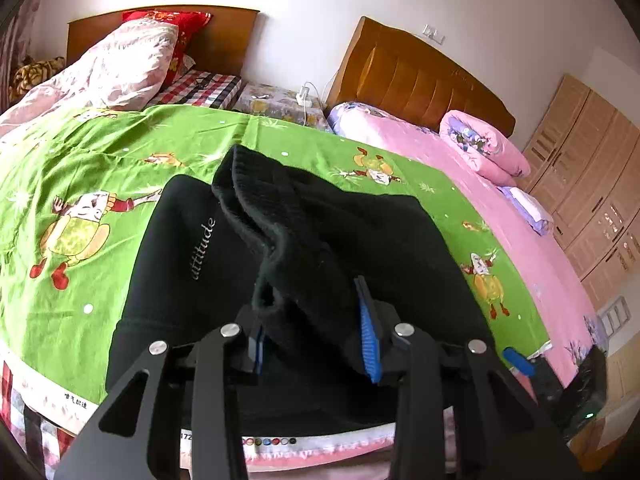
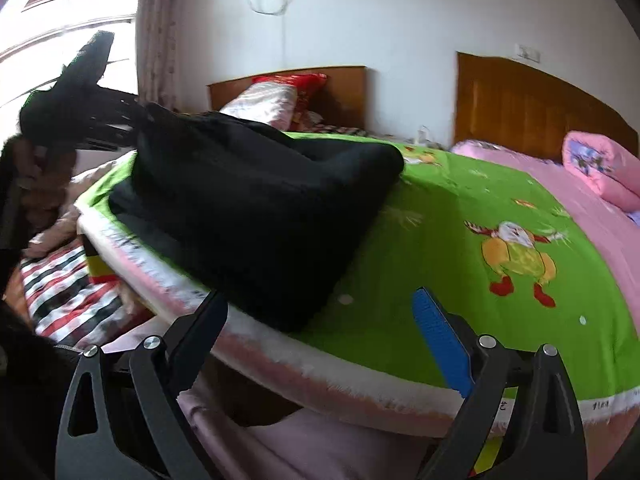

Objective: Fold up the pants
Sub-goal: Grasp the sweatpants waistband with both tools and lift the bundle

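Beds: 2, side by side. Far one w/ plain brown wooden headboard [image 1: 224,40]; nearer one w/ ribbed orange-brown headboard [image 1: 416,84].
Pillows: 1 red patterned pillow [image 1: 180,32] at far headboard, partly under a pale pink rumpled quilt [image 1: 120,68].
Cover: 1 bright green cartoon-print sheet [image 1: 80,184] spread over the bed, white-pink fringe at near edge.
Pants: 1 pair, black soft knit pants [image 1: 192,264], lying on green sheet near its front edge; grey "attitude" lettering on the flat part. One ribbed end raised off the sheet, bunched.
Left tool [image 1: 316,344]: mostly closed, 2 blue-padded fingers [image 1: 370,344] pinching the raised black fabric; fabric fills the gap betw. them.
Right tool [image 2: 320,324]: spread wide, nothing betw. its 2 fingers; sits low at bed's near edge, just beside the pants' right corner, not touching as far as seen.
Rolled bedding: 1 pink floral bundle [image 1: 484,148] on pink sheet.
Wardrobe: 1 light wood unit [image 1: 592,184], far right.
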The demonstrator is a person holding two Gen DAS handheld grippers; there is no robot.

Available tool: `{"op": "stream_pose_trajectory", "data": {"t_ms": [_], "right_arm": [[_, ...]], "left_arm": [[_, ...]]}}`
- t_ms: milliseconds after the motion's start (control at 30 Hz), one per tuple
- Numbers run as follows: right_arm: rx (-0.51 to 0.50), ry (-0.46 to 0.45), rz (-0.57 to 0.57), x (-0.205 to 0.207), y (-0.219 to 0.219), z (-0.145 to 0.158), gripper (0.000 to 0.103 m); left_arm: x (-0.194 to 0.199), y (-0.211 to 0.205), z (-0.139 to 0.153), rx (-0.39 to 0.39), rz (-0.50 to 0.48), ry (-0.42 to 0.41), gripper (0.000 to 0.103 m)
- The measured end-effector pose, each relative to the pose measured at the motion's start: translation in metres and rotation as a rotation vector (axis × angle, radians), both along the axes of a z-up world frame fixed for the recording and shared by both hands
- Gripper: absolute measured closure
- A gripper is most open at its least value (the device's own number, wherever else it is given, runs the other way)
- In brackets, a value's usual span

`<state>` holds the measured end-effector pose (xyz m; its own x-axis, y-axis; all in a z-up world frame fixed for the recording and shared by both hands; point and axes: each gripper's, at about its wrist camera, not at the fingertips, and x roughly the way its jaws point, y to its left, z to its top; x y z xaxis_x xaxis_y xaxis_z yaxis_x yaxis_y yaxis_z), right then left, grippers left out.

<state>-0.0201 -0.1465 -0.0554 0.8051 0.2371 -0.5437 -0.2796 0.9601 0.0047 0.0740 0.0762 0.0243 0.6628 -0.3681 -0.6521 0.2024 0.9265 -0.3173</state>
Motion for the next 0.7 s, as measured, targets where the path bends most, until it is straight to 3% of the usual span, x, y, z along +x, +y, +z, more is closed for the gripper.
{"op": "stream_pose_trajectory", "data": {"t_ms": [300,400,567,633,700], "right_arm": [[-0.146,-0.049,-0.112,0.017,0.028,-0.009,0.013],[-0.259,-0.119,-0.231,0.018,0.031,0.004,0.013],[-0.296,-0.156,-0.213,0.019,0.046,0.021,0.013],[-0.335,-0.157,-0.176,0.018,0.060,0.017,0.013],[-0.344,-0.116,-0.157,0.024,0.063,0.007,0.012]], "left_arm": [[-0.002,0.001,0.005,-0.011,0.000,-0.014,0.071],[-0.004,0.006,0.027,-0.067,-0.044,-0.057,0.072],[-0.019,0.035,0.068,-0.108,-0.025,-0.175,0.072],[-0.022,0.059,0.061,-0.130,0.031,-0.176,0.072],[-0.015,0.088,0.025,-0.133,0.107,-0.091,0.072]]}}
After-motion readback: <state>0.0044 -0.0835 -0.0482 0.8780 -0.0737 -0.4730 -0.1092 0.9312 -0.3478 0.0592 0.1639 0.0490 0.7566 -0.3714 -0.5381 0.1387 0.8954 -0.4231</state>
